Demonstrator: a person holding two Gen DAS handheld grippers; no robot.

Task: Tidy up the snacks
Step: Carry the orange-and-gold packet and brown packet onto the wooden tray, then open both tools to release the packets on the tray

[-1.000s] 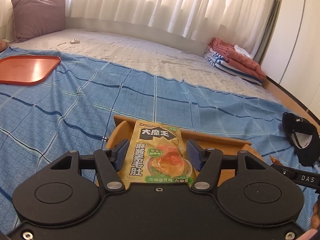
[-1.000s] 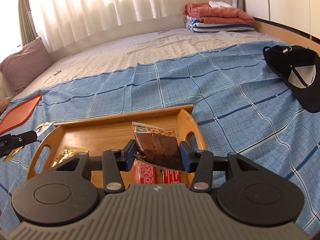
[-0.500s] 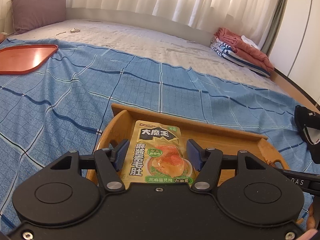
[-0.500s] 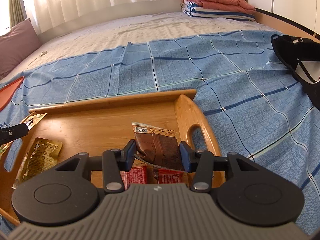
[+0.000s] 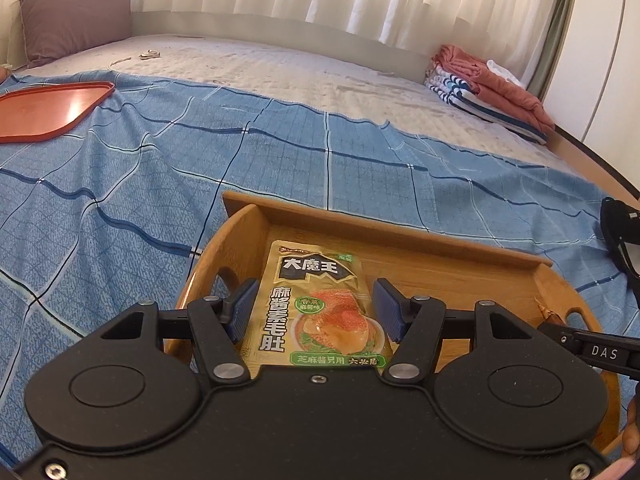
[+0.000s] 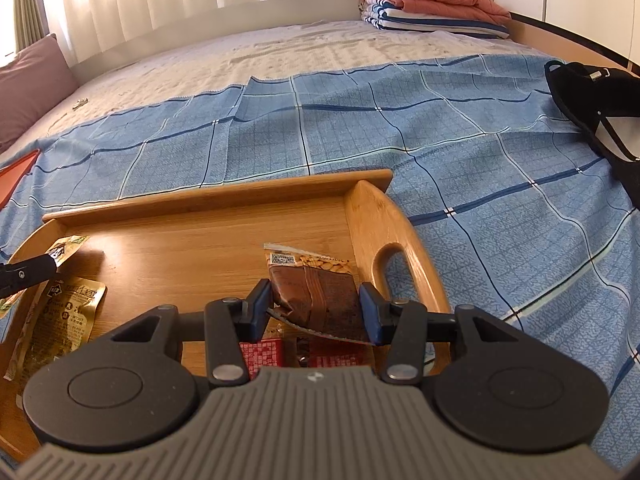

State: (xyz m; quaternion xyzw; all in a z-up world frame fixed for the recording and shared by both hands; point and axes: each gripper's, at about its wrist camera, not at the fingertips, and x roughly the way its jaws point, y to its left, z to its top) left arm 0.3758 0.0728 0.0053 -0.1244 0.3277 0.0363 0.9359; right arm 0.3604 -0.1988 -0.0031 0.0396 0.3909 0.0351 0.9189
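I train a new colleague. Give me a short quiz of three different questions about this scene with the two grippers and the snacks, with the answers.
1. True or false: the left gripper holds a yellow snack pouch over the wooden tray.
2. Multiple choice: what does the right gripper hold? A) a red packet B) a brown snack packet C) a cap
3. Short answer: what lies on the blue checked cloth far to the left of the wooden tray, in the left wrist view?

Key
1. True.
2. B, the brown snack packet; red packets lie on the tray beneath it.
3. An orange tray.
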